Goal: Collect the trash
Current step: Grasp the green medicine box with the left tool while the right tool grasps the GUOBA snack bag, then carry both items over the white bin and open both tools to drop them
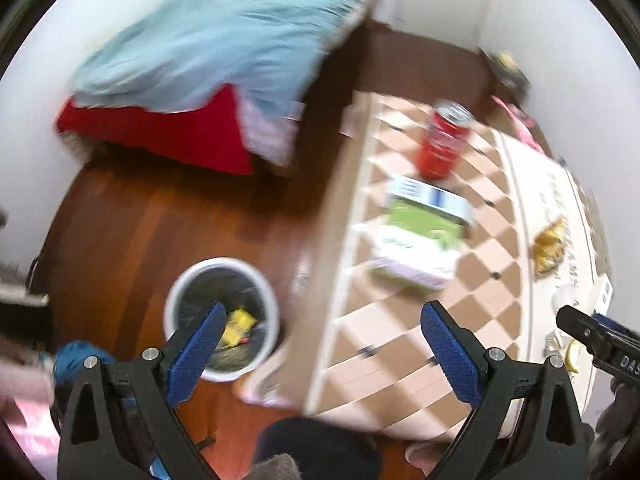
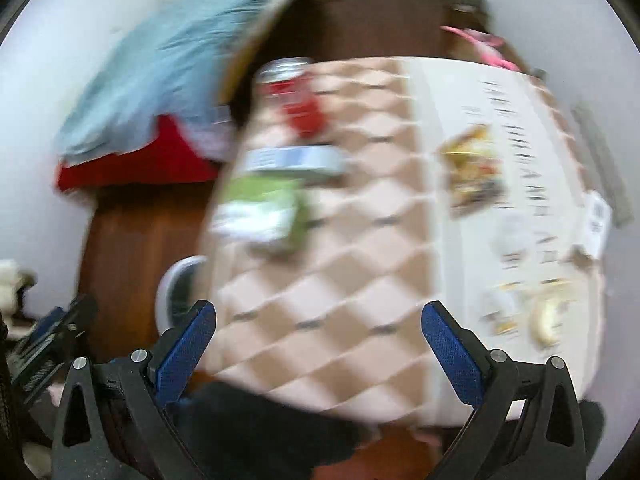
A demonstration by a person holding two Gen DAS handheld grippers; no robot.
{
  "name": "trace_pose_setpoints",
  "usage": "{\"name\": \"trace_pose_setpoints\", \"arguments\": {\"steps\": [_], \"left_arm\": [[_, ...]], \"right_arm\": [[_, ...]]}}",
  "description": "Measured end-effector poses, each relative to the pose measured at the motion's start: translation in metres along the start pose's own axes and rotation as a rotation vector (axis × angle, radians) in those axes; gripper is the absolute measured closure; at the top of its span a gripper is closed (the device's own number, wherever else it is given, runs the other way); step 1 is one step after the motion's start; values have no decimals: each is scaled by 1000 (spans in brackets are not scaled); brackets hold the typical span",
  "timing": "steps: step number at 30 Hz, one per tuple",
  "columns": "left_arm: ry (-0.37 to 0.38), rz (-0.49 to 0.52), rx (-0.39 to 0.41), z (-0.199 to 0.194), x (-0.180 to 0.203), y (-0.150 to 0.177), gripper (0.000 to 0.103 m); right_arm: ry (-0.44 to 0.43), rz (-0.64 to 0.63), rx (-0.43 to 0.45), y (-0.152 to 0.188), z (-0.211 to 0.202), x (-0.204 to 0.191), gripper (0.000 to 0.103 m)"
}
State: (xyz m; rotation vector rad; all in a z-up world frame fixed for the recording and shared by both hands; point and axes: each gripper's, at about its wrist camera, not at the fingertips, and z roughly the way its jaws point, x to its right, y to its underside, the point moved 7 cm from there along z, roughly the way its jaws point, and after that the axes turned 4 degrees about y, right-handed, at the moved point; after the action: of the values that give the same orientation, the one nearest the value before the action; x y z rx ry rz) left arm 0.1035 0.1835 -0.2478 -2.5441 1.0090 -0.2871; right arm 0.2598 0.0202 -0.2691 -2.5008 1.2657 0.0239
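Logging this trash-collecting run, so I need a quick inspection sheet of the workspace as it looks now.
Surface: checkered table, white mat at its right.
Job's things: red can upright; green-and-white box nearer; crumpled wrappers on the mat; bin on the floor, yellow wrapper inside.
Clutter: small scraps at mat's near end, blurred.
Grippers: left gripper, right gripper, jaws wide, empty.
Cables: nothing seen.
Surroundings: wooden floor, blue and red bedding.

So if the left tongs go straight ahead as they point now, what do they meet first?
Probably the near edge of the checkered table, which lies between the open left tongs, with the green box beyond. Blur makes depth uncertain. The bin sits off to the left.
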Motion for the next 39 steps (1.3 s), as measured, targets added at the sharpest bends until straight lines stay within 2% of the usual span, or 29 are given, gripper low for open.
{"name": "trace_pose_setpoints", "arguments": {"steps": [5, 9, 12, 20, 29, 31, 33, 35, 39], "left_arm": [[27, 120, -86, 53, 45, -23, 3], [23, 209, -181, 96, 69, -29, 3], [25, 233, -223, 116, 79, -30, 3], [-8, 252, -289, 152, 89, -28, 3], [-5, 237, -318, 169, 90, -21, 4], [1, 230, -294, 167, 89, -24, 9], [0, 222, -267, 161, 88, -26, 10], [12, 215, -244, 152, 90, -28, 10], [19, 196, -201, 129, 90, -28, 10]], "right_arm": [[97, 27, -62, -37, 39, 63, 0], [91, 31, -87, -61, 66, 90, 0], [126, 19, -90, -80, 85, 108, 0], [143, -17, -119, -109, 130, 123, 0], [164, -44, -118, -121, 146, 124, 0], [161, -49, -114, -120, 146, 122, 11], [163, -64, -115, -119, 146, 119, 41], [156, -74, -114, -117, 144, 114, 54], [166, -100, -83, -112, 134, 104, 57]]}}
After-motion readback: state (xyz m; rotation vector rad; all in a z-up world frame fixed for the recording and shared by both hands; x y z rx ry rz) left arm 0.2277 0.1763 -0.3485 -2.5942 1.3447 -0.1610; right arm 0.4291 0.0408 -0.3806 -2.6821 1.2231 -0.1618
